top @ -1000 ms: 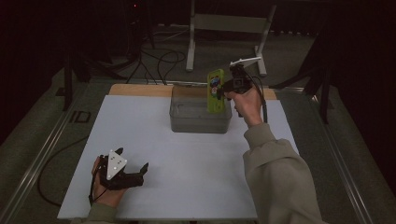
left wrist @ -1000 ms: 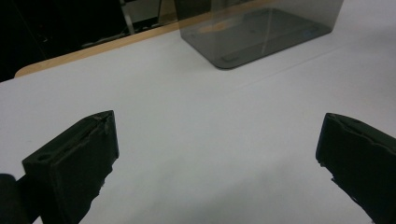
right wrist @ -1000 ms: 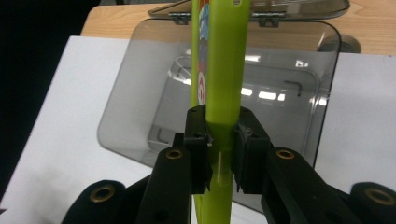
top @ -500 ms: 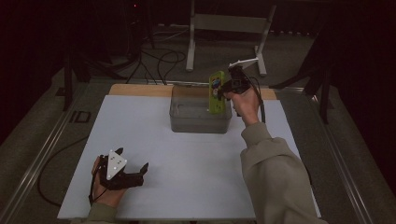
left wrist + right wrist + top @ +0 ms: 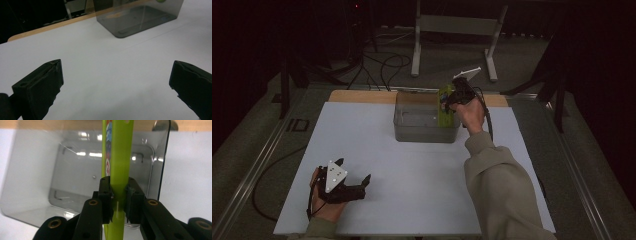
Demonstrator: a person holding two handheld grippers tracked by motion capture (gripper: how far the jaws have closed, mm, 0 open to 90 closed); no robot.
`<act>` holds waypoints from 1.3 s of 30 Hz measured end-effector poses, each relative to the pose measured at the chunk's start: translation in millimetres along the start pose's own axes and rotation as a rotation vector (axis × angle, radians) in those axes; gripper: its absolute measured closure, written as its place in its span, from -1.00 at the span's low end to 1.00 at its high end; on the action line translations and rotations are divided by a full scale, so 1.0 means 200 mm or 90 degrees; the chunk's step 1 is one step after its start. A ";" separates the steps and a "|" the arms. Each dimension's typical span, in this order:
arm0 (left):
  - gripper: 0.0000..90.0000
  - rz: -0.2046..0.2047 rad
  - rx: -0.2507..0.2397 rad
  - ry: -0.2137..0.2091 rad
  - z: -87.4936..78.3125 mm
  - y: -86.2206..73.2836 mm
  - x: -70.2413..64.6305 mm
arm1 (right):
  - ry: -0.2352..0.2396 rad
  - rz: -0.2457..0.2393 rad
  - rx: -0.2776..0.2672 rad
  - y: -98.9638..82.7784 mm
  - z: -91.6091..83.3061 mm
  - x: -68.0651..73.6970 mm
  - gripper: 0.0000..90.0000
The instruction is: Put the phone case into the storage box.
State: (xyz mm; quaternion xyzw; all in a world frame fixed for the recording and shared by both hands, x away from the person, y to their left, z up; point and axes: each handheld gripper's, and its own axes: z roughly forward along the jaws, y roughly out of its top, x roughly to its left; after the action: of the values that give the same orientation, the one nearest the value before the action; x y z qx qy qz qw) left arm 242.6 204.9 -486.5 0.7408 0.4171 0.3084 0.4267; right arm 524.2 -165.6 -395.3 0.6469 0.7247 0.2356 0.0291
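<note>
Green packet [image 5: 117,157], flat and thin, is pinched edge-on in my right gripper [image 5: 117,202] jaws, long axis pointing down into the clear bin [image 5: 424,125] directly below, probably past its rim. My left gripper [image 5: 354,182] rests spread on the tabletop [image 5: 412,190].

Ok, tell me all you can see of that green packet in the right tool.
The green packet is a flat, thin, lime-green pack, glossy like plastic or card, with colourful print on one face and a hang hole at its far end. It is held edge-on and upright, clamped between the jaws of the right tool. It hangs over the right end of the clear bin, lower end towards the inside. Whether it touches the bin cannot be told.
</note>
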 end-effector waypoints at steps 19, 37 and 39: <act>-1.00 0.000 0.000 -0.001 0.00 0.00 0.00 | -0.077 0.018 0.077 -0.03 0.19 0.00 0.72; -1.00 0.004 0.002 -0.001 0.00 0.00 0.00 | -0.156 -0.037 0.033 -0.06 0.21 0.05 0.40; -1.00 0.003 0.002 -0.001 0.00 0.00 0.00 | -0.156 -0.050 0.024 -0.07 0.19 0.06 0.37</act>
State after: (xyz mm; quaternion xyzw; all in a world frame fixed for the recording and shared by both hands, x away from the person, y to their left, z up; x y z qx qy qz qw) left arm 242.0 204.8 -486.3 0.7425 0.4158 0.3080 0.4253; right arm 522.4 -143.9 -430.4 0.6422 0.7449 0.1396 0.1147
